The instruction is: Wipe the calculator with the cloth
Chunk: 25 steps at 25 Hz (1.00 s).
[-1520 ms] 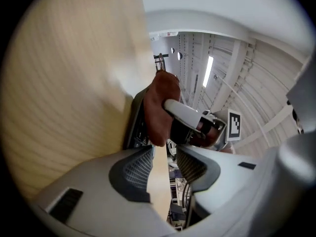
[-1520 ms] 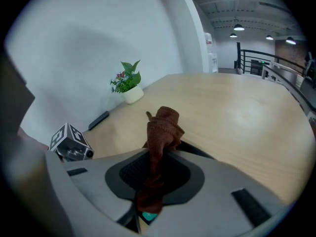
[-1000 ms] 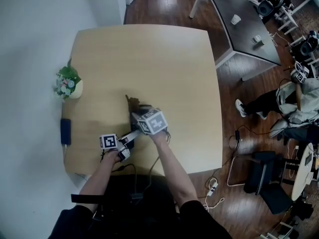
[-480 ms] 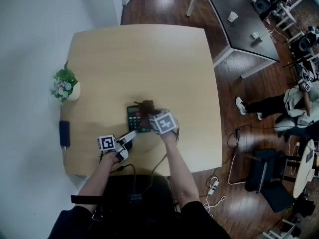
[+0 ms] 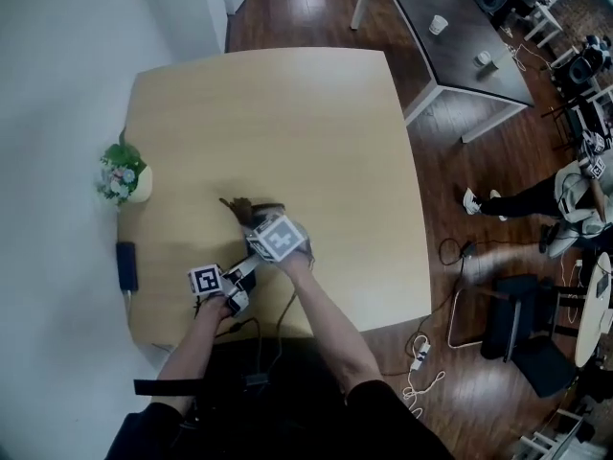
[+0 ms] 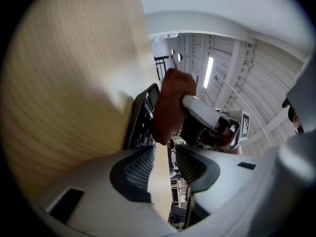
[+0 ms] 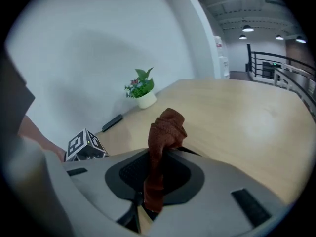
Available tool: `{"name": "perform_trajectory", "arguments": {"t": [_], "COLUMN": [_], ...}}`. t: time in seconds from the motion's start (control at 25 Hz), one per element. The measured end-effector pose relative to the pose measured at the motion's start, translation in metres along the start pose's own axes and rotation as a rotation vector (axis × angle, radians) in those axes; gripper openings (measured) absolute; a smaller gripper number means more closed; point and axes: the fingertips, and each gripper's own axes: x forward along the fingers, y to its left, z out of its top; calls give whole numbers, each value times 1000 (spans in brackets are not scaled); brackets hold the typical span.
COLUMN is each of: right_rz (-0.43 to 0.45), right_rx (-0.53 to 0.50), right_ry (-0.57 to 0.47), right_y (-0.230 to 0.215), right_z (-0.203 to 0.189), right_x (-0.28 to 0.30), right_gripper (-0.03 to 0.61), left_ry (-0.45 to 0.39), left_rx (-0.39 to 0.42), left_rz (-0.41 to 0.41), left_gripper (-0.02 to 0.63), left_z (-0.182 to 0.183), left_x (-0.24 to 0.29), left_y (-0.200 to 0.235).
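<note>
A pale wood table (image 5: 287,103) fills the head view, with a plant (image 5: 123,172) at its left edge. Near the front, the right claw (image 5: 257,224) holds a brown cloth (image 5: 239,206) down over the calculator (image 5: 271,207), which is mostly covered. The left claw (image 5: 243,268) lies just beside the calculator's near corner. In the left gripper view the jaws stand apart with only table and room between them, and one tip sits at the calculator's near end. In the right gripper view the jaws are clenched on the cloth, which bunches out past the tips. The cloth looks soft and limp, best pinched deep in a fold. The calculator seems light, stiff and apt to slide, so steadying it at a keyless edge looks wisest.
</note>
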Motion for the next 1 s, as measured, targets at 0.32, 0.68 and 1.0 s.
{"name": "perform_trajectory", "arguments": {"t": [0.32, 0.68, 1.0], "right_rz": [-103, -239, 46], "right_rx": [56, 252, 33], "right_ry": [105, 7, 11], "right_y": [-45, -105, 8], "right_z": [-39, -75, 1], "right_x": [-8, -85, 12], "right_gripper": [71, 67, 67], "left_ry": [6, 4, -16], "left_rx": [32, 15, 5], "left_rz": [38, 7, -1], "left_gripper": [137, 136, 135], "left_z": [1, 2, 1], "left_x": [-1, -1, -1], "left_y": [5, 1, -3]}}
